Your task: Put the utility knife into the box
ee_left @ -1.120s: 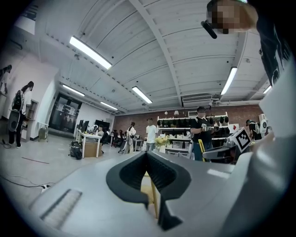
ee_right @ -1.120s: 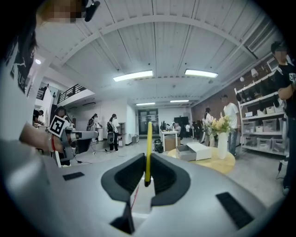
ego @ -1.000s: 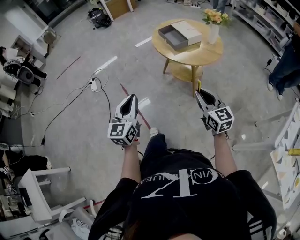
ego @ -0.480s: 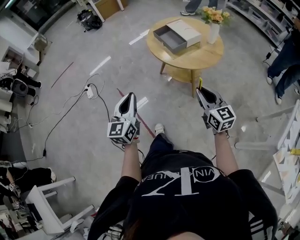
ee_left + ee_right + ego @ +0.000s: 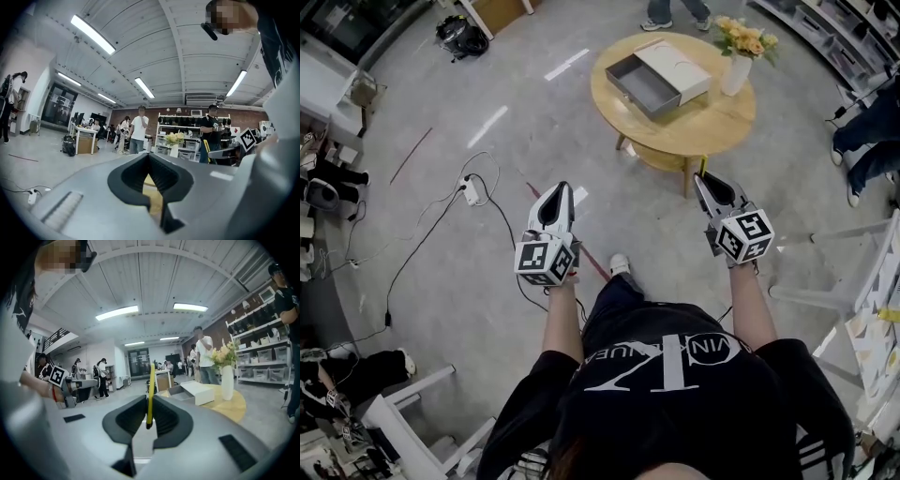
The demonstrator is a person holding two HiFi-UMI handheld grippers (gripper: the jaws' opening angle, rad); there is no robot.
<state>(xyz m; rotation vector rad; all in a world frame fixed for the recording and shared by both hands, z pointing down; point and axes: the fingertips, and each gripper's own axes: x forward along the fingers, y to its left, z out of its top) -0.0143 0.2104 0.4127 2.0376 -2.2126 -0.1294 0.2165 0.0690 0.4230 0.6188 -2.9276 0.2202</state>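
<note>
1. The right gripper (image 5: 149,401) is clamped on the utility knife (image 5: 150,385). Its jaws pinch the lower end, and the thin yellow body stands up edge-on past the tips.
2. Judged from this, the knife looks light, stiff and smooth-sided. Held so near one end, it could pivot or slide, and a hold nearer mid-body would be steadier. I cannot tell whether a blade is out, so the far end is best treated as sharp.
3. The left gripper (image 5: 149,157), out to the side of the right one, is closed at the tips with nothing between them.
4. The box (image 5: 199,393) sits ahead of the right jaws and a little to their right, well apart from them. Its grey open tray (image 5: 180,391) is on the side nearer the jaw line.
5. The box rests on the round table (image 5: 243,408), and a vase of flowers (image 5: 227,380) stands further right of the jaws.
6. The part of the knife inside the jaws is hidden. In the head view the knife can hardly be made out beyond the jaw tips. From the gripper's low angle, the tray's floor does not show.
</note>
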